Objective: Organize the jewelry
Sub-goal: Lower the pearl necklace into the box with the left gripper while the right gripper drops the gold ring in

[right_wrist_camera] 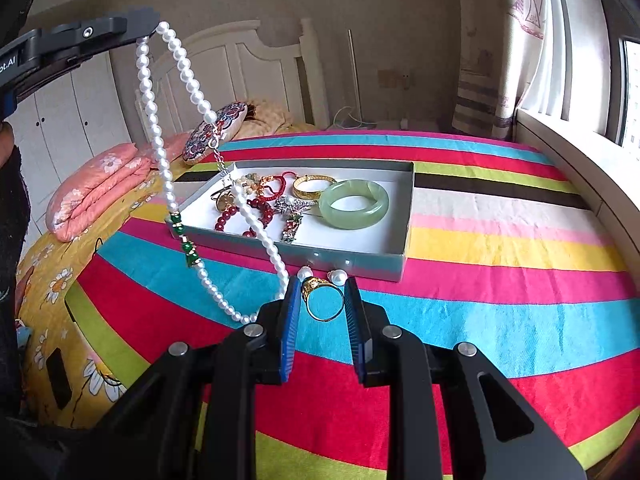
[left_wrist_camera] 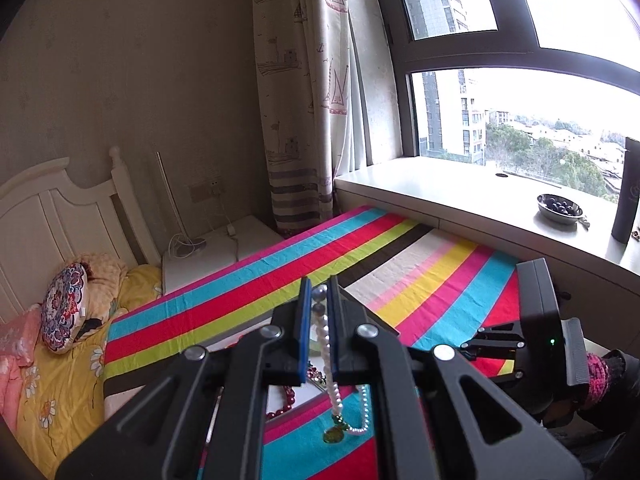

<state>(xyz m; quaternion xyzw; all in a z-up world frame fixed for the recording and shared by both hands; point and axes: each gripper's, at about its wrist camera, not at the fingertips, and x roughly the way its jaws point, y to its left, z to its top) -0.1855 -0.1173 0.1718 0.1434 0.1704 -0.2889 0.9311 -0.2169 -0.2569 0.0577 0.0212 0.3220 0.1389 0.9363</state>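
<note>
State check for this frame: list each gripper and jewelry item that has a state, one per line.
left gripper: shut on pearl necklace
pearl necklace: lifted, lower loop on cloth
right gripper: open around gold ring
gold ring: on cloth, ungripped
tray: open, holding jewelry
jade bangle: flat in tray
</note>
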